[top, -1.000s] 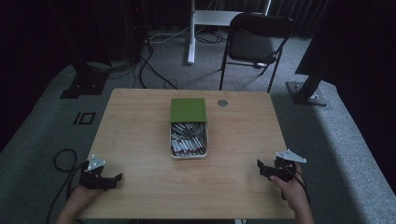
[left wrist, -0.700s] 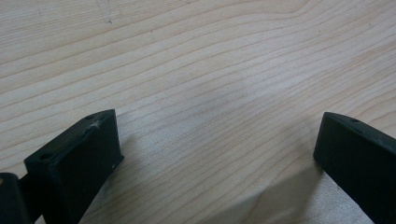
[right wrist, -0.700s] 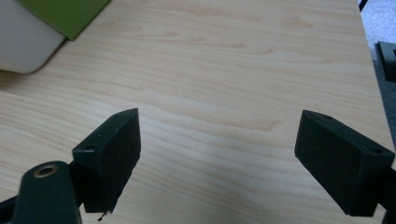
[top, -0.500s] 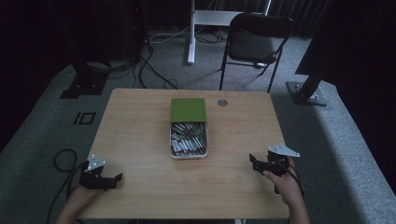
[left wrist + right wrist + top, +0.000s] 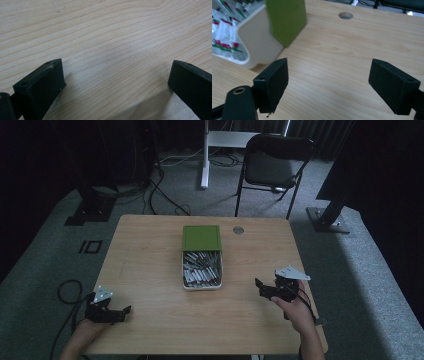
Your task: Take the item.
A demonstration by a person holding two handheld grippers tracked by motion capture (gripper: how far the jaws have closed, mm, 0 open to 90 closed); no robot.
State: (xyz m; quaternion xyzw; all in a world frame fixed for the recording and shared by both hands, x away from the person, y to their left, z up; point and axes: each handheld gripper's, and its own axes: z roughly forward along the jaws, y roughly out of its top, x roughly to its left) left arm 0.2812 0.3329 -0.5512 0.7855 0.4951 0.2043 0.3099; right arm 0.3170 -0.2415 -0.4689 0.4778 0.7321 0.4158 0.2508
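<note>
A white tray [image 5: 220, 282] full of small packets [image 5: 201, 270] sits mid-table, with its green lid [image 5: 201, 238] leaning at the far end. In the right gripper view the tray's wall [image 5: 257, 42] and green lid [image 5: 286, 20] lie ahead to the left. My right gripper [image 5: 261, 288] is open, right of the tray, jaws pointing toward it, nothing between them [image 5: 328, 75]. My left gripper [image 5: 124, 311] rests open at the table's near left corner, over bare wood [image 5: 117, 75].
The wooden table [image 5: 150, 250] has a round cable hole [image 5: 238, 230] near its far edge, also seen as a hole [image 5: 345, 15] in the right gripper view. A black folding chair [image 5: 272, 167] stands beyond the table. Cables lie on the grey carpet at left.
My right gripper has moved left, toward the tray, over the last second. The left gripper has stayed put.
</note>
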